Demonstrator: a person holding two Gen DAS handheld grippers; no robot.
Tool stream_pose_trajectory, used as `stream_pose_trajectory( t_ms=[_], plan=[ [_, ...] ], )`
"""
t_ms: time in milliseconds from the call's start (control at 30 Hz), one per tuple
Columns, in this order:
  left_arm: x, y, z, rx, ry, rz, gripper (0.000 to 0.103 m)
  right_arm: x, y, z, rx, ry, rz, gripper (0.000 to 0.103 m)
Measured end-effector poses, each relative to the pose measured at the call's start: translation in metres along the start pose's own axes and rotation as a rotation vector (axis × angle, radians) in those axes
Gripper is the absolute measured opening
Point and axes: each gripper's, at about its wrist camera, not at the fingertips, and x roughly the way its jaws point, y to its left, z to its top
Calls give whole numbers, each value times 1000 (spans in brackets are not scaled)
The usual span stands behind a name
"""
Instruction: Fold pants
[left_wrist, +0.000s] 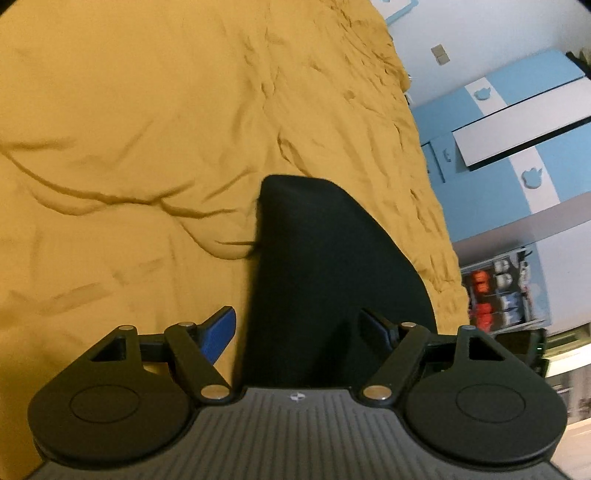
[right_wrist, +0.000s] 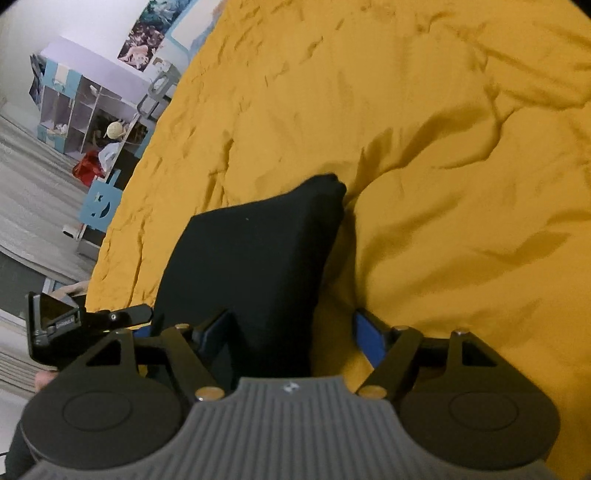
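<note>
The wrinkled mustard-yellow bed cover (left_wrist: 147, 129) spreads under everything and carries the garment. On it, near the bed edge that faces the blue-and-white cupboards (left_wrist: 517, 122), lie the black fabric pants (left_wrist: 325, 266), gathered into one compact, thick, roughly rectangular bundle with a rounded far corner; no loose leg or waistband trails from it in either view. Judged from this, the folding is largely or wholly done; only smoothing or squaring could remain, and the near end of the bundle is hidden behind the tools. The left gripper (left_wrist: 299, 332) stands with its blue-padded fingers (left_wrist: 221, 332) spread wide, astride the near end, gripping nothing. The right gripper (right_wrist: 291, 332) likewise has its fingers apart, the bundle lying loose between them.
</note>
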Motion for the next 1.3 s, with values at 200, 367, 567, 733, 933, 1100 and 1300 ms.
stream_pose_trajectory(
  t_ms=[200, 367, 567, 733, 933, 1100, 1300],
  plan=[
    [13, 10, 4, -35, -5, -46, 89, 23, -17, 4, 69, 11, 87, 75],
    [21, 7, 3, -50, -20, -74, 88, 36, -9, -2, 68, -9, 171, 54],
    [10, -4, 0, -39, -34, -61, 33, 27, -1, -8, 102, -45, 243, 24],
    [-29, -12, -3, -75, -54, -170, 27, -7, 32, -10, 55, -79, 305, 20],
    [-82, -17, -26, -95, -98, -211, 27, -39, 88, -22, 7, -84, 345, 20],
    [-119, 4, -61, -124, -122, -212, 27, -37, 121, -55, -21, -27, 353, 20],
    [-167, 42, -77, -153, -158, -183, 27, -3, 175, -84, -60, 52, 343, 20]
  ],
)
